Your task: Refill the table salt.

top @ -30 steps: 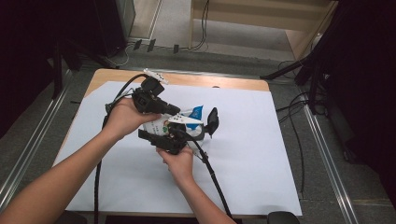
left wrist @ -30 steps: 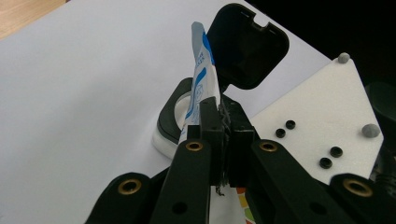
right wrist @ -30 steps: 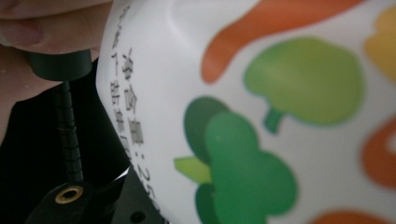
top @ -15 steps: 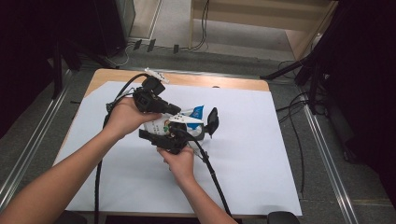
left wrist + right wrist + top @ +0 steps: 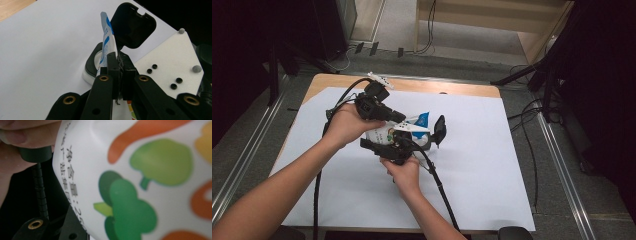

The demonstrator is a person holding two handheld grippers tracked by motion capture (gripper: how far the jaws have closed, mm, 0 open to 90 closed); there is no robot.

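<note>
The left gripper [image 5: 120, 72] had its two black jaws pressed together on the top edge of a white and blue pouch [image 5: 108, 47], pinching the thin sealed strip between them. Just beyond those jaws stood a black box lid [image 5: 132, 25], tipped up and open, and below it sat a white box [image 5: 91, 71] with a dark rim, partly hidden behind the pouch. To the side of the jaws lay a white plate with small black holes, part of the other tool. From above, the left gripper [image 5: 398, 118] was held over the middle of a table covered in white paper [image 5: 492, 160], with the pouch [image 5: 412, 127] lifted just off the paper between both tools. The right gripper [image 5: 397, 145] sat close beneath and nearer the person, right against the pouch's lower part; whether its jaws were closed on it cannot be told. Its own camera looked straight at the pouch's side [image 5: 150, 182], printed with green, orange and yellow vegetable shapes and small lettering. Judging by this, the pouch was picked up and steadied next to the open box, but it was not yet inside it; lowering it in and closing the lid seemed to remain.
</note>
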